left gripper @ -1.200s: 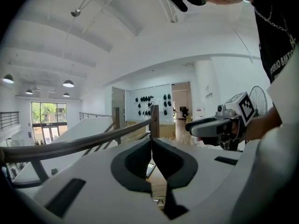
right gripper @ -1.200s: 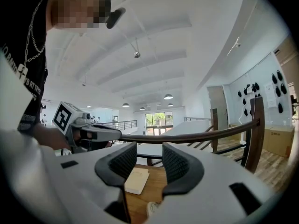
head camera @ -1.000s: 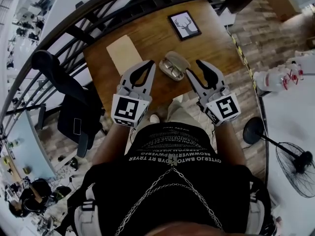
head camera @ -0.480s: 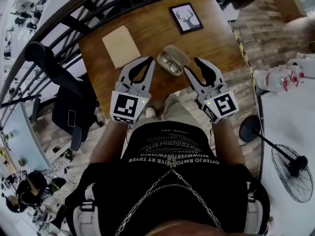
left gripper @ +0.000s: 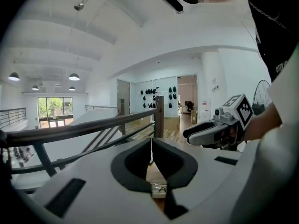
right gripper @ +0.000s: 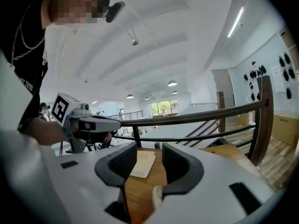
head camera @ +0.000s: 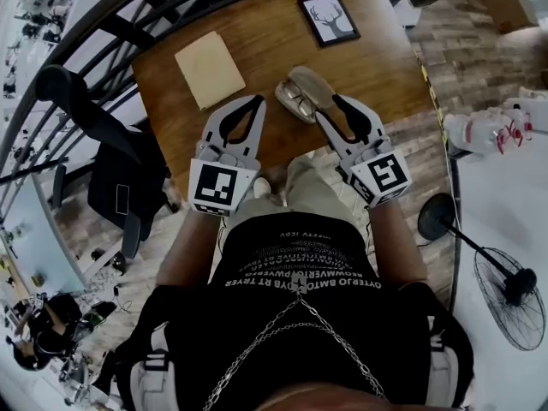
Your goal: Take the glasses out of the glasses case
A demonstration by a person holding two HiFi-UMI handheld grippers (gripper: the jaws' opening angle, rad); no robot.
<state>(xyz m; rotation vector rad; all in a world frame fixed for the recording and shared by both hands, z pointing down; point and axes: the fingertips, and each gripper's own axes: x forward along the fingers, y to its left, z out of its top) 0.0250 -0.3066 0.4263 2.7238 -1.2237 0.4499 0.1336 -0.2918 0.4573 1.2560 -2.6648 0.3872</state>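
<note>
Left gripper point(head camera: 255, 101) fingers clenched empty; right gripper point(head camera: 330, 110) fingers spread beside open glasses case point(head camera: 301, 92) near table point(head camera: 265, 32) edge.

Both forearms point(head camera: 193, 247) reach forward, side by side. The left gripper point(head camera: 255, 101) has its 2 jaws seemingly touching at the tips; the right gripper point(head camera: 329, 110) holds its jaws apart.

Head cam's on me, looking steeply down past my chest at the wooden table point(head camera: 265, 41), my left gripper point(head camera: 242, 116) and right gripper point(head camera: 334, 114). The 2 gripper cams sit low behind their jaws, facing the far railing point(left gripper: 93, 129) almost level. Each catches the other gripper off to the side.
</note>
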